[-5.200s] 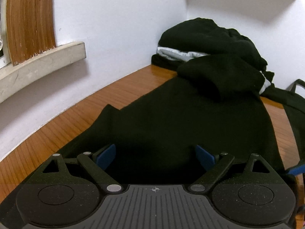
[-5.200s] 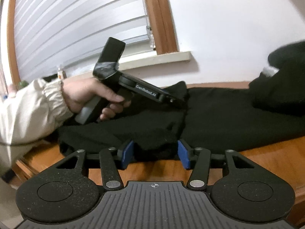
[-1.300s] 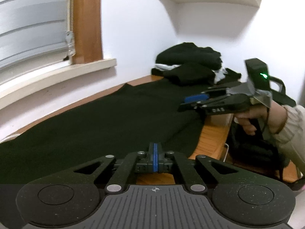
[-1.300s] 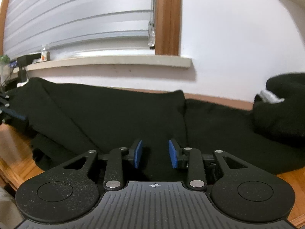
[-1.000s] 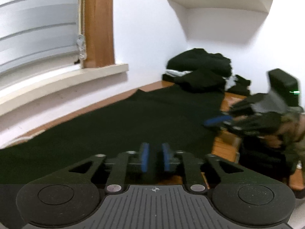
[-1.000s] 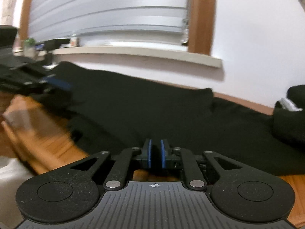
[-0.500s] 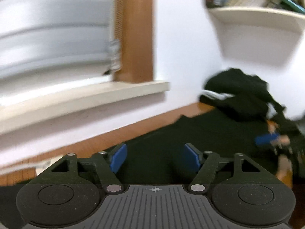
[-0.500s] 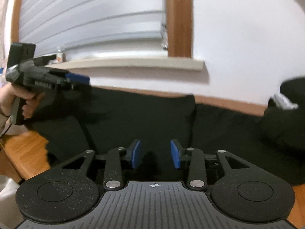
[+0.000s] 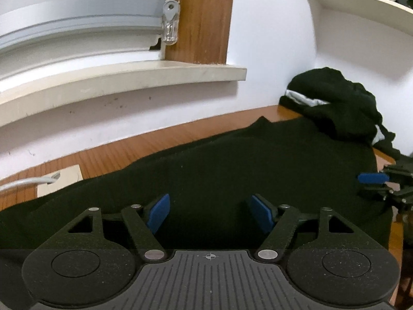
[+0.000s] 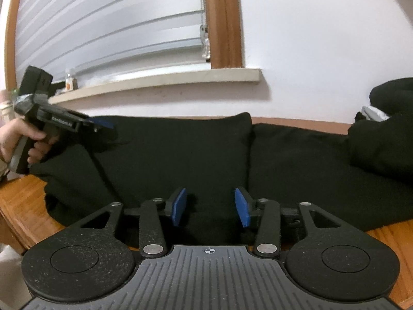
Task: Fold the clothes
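A black garment [image 9: 232, 170] lies spread flat on the wooden table [image 9: 144, 144], with a fold edge [image 10: 250, 144] running across it in the right wrist view. My left gripper [image 9: 210, 213] hovers low over the garment. Its jaws are opening and nothing is pinched between the blue pads [image 9: 158, 213]. My right gripper [image 10: 210, 206] sits over the garment's near edge. Its jaws are opening too, and its pads [image 10: 242, 208] stand clear of the cloth. Each gripper shows in the other's view: the right gripper [image 9: 373, 178], and the left gripper [image 10: 103, 123] held by a hand [image 10: 15, 139].
A pile of black clothes [image 9: 335, 103] with a pale piece in it sits at the far right corner against the wall. A window sill [image 9: 129, 77] and blind run behind the table. A white cable [image 9: 28, 180] and pale card [image 9: 60, 182] lie at left. A bookshelf [image 9: 361, 5] hangs above.
Both grippers went from nearly shut to open. The left one swung left toward the window side, and the right gripper slid to the right edge of its view.
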Demonstrator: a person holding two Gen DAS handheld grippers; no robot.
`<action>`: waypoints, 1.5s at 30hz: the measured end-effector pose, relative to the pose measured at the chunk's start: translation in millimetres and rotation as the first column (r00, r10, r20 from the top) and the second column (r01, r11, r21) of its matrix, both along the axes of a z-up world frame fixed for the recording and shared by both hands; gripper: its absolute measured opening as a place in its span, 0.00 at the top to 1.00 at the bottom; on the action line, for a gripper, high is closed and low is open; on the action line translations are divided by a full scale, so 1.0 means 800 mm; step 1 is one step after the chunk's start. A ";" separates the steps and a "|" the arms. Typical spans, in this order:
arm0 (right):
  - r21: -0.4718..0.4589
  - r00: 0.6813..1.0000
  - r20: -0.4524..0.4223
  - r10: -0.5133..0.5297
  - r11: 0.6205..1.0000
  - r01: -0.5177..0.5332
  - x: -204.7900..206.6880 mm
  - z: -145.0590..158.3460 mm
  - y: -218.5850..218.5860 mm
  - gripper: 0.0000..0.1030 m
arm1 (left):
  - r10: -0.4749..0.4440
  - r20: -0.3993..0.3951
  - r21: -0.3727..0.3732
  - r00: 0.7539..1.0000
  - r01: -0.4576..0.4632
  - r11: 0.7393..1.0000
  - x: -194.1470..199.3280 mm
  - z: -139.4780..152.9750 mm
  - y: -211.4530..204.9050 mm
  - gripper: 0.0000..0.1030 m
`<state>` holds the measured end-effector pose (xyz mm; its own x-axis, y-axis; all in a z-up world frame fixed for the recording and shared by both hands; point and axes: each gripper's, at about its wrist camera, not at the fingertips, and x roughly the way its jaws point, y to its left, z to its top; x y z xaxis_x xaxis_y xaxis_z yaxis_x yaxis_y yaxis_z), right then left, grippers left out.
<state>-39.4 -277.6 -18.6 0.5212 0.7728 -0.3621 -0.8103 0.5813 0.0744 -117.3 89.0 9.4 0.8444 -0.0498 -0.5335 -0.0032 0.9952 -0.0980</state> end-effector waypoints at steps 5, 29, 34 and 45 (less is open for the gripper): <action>0.041 0.999 0.027 -0.026 0.999 0.025 -0.004 -0.009 0.001 0.56 | -0.008 -0.015 -0.003 1.000 0.008 1.000 0.001 -0.001 -0.001 0.24; 0.028 0.996 0.057 -0.067 0.997 0.065 -0.013 -0.013 0.011 0.55 | -0.041 -0.061 0.050 0.997 0.044 0.998 -0.009 0.001 -0.002 0.22; 0.013 0.998 0.050 -0.050 0.999 0.049 -0.020 -0.011 0.016 0.54 | -0.055 -0.062 0.048 0.997 0.058 0.997 -0.019 0.003 0.006 0.22; 0.046 0.997 0.067 -0.038 0.998 0.035 -0.028 -0.022 0.019 0.51 | -0.061 -0.047 -0.003 0.997 0.061 0.998 -0.029 0.004 0.020 0.20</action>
<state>-61.7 -262.3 -36.1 0.5718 0.7673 -0.2903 -0.7924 0.6082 0.0469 -140.4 105.0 12.7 0.8137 -0.1011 -0.5724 0.0525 0.9935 -0.1009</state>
